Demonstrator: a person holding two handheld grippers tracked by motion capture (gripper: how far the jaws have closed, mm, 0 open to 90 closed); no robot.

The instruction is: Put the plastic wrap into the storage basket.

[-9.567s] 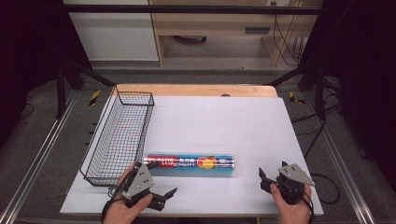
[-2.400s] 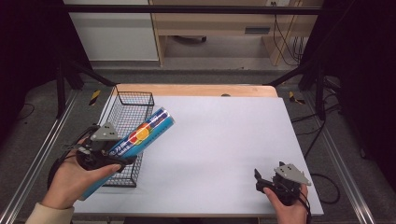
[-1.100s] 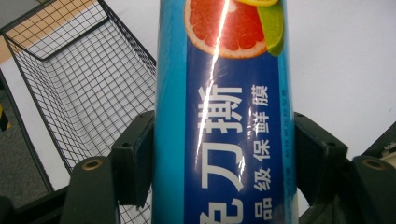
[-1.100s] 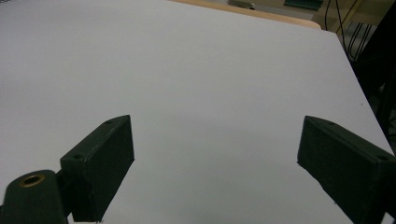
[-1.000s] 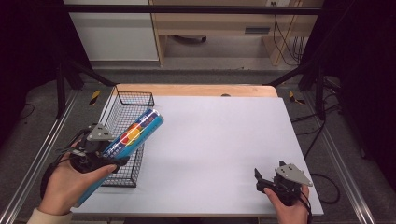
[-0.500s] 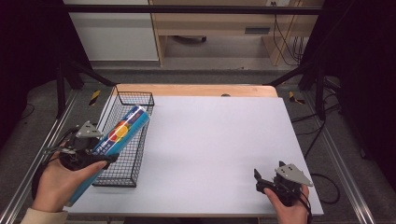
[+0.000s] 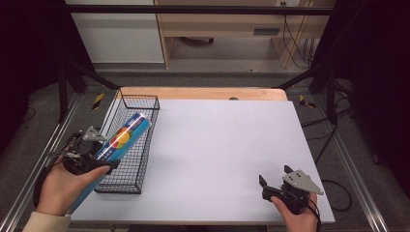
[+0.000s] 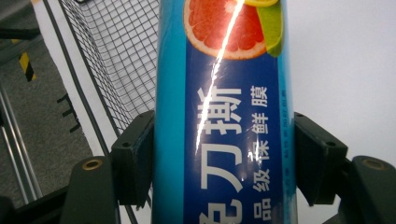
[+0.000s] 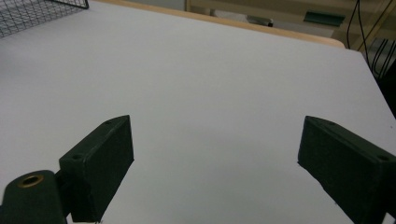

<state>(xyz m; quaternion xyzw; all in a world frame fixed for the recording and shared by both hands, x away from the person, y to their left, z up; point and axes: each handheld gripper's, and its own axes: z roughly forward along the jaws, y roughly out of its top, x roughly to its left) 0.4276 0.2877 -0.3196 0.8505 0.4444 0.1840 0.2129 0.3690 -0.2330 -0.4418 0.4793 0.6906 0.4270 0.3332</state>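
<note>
Now box point(image 7: 121, 140) farther over basket point(image 7: 126, 166)

Worktop point(image 7: 232, 145) has a white matte top w/ a light wood strip point(image 7: 203, 93) along its far edge. Beyond it, grey floor point(image 7: 227, 77), a white cabinet point(image 7: 121, 34) at the back left & a pale wood bench point(image 7: 227, 29) next to it. Black cables point(image 7: 292, 34) hang down at the back right. Metal rails point(image 7: 21, 193) run along both sides of the worktop; yellow-black hazard tape point(image 7: 98, 100) marks the floor at left & right. Black frame bar point(image 7: 193, 9) crosses the top. Dark at both side edges; light falls evenly on the white top
</note>
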